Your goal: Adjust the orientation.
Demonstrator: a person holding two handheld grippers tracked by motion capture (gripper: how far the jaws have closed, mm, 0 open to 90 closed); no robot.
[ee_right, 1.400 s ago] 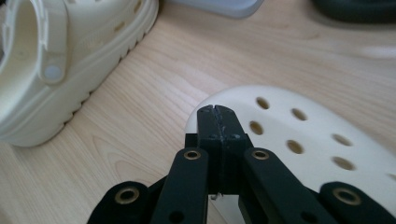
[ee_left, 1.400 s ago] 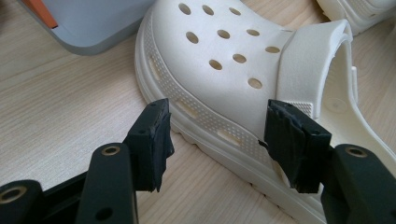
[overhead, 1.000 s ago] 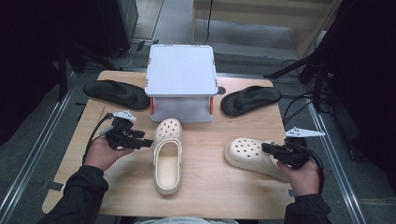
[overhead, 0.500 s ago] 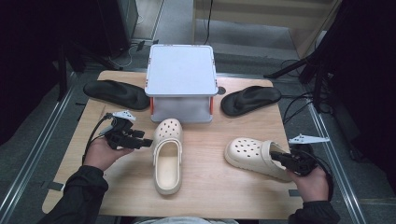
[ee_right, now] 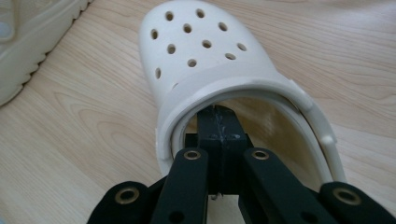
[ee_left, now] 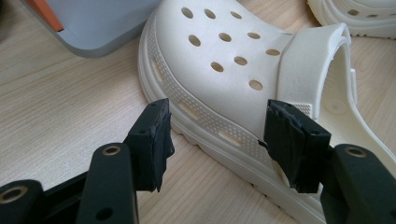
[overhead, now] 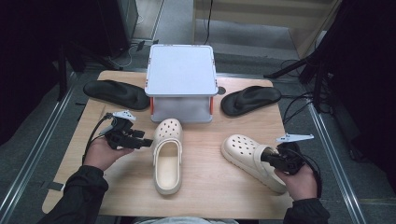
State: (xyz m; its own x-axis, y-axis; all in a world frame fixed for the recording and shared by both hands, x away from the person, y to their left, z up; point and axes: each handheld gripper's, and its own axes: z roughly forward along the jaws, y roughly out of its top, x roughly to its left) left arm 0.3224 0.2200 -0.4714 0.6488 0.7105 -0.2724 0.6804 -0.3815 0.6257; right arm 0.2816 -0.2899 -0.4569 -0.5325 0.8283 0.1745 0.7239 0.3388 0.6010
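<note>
A wooden table (overhead: 233,196) is seen from above, and at its far middle a grey box (overhead: 181,70) with orange corners is stood; every place below is reckoned from that box. Just left of the box a black sandal (overhead: 114,93) is laid, and just right of it a second black sandal (overhead: 250,99). Directly in front of the box, almost touching its near wall, a cream clog (overhead: 167,156) is set with its toe toward the box. In front and to the right, well apart from the box, a second cream clog (overhead: 252,158) is placed at a slant.

In front and to the left of the box the left gripper (ee_left: 217,133) is held with its jaws spread wide beside the first clog's sole; nothing is gripped. The right gripper (ee_right: 217,126) is pushed into the heel opening of the second clog, under its strap, jaws pressed together with nothing pinched between them.
</note>
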